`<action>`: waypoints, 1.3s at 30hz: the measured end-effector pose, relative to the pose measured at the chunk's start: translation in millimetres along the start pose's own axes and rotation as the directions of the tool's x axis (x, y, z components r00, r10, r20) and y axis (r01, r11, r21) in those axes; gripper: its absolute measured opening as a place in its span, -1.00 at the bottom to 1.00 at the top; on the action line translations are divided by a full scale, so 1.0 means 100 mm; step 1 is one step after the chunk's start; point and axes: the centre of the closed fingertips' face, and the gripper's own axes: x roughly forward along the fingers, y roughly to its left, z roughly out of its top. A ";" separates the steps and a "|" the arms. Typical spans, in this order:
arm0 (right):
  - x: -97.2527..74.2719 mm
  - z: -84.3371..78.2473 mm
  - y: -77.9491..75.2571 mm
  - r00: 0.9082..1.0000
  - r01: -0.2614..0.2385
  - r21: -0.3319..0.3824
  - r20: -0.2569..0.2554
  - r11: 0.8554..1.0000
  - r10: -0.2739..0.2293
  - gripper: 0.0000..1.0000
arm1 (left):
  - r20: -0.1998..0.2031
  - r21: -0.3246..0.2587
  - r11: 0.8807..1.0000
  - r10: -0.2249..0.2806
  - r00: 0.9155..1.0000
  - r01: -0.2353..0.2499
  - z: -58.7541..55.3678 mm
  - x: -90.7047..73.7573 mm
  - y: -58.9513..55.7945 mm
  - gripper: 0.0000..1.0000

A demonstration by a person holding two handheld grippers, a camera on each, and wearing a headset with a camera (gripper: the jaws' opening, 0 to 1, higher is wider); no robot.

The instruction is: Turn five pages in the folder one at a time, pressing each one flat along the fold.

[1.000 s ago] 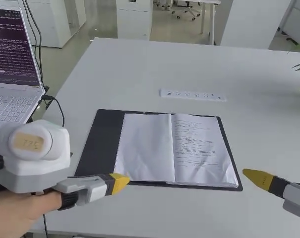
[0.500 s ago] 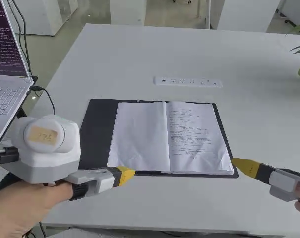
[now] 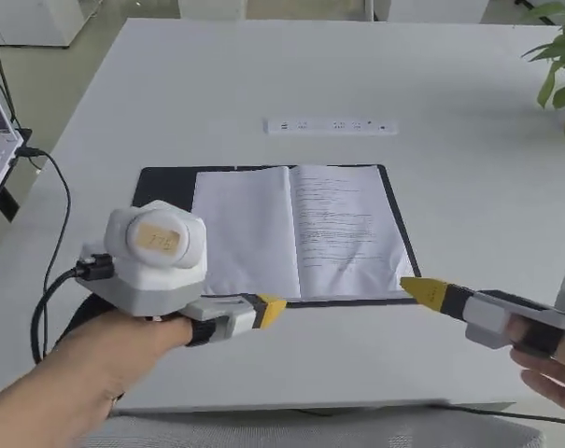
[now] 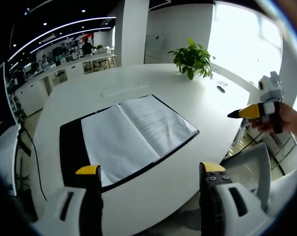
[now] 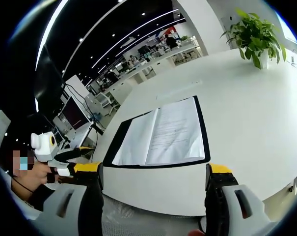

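Spreading across my head view, the white worktop [image 3: 263, 75] carries the folder [image 3: 278, 233], which lies open at its middle with the black cover down. A blank page [image 3: 245, 233] sits at 9 o'clock of the fold and a printed page [image 3: 343, 229] at 3 o'clock. A power strip [image 3: 331, 125] lies at 12 o'clock of the folder, apart from it. My left tool [image 3: 268, 309] hovers just off the folder's 7 o'clock corner, and my right tool [image 3: 420, 290] is just beside its 5 o'clock corner. Both gape wide and hold nothing.
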 end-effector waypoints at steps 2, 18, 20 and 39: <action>0.02 -0.03 -0.01 1.000 -0.003 0.008 0.000 1.000 0.003 0.69 | 0.005 0.018 1.000 -0.014 1.000 0.014 0.01 0.15 -0.05 0.61; 0.25 -0.18 -0.24 1.000 0.007 0.044 -0.001 0.999 -0.007 0.50 | 0.000 0.093 0.994 -0.057 0.998 0.057 0.05 1.19 -0.41 0.43; 0.26 -0.18 -0.27 1.000 0.009 0.049 0.003 0.999 -0.009 0.49 | -0.001 0.103 0.993 -0.063 0.998 0.063 0.07 1.28 -0.44 0.41; 0.67 -0.04 -0.56 0.999 0.019 0.105 0.041 0.994 -0.023 0.25 | 0.044 0.133 0.989 -0.069 0.997 0.062 0.17 2.00 -0.66 0.23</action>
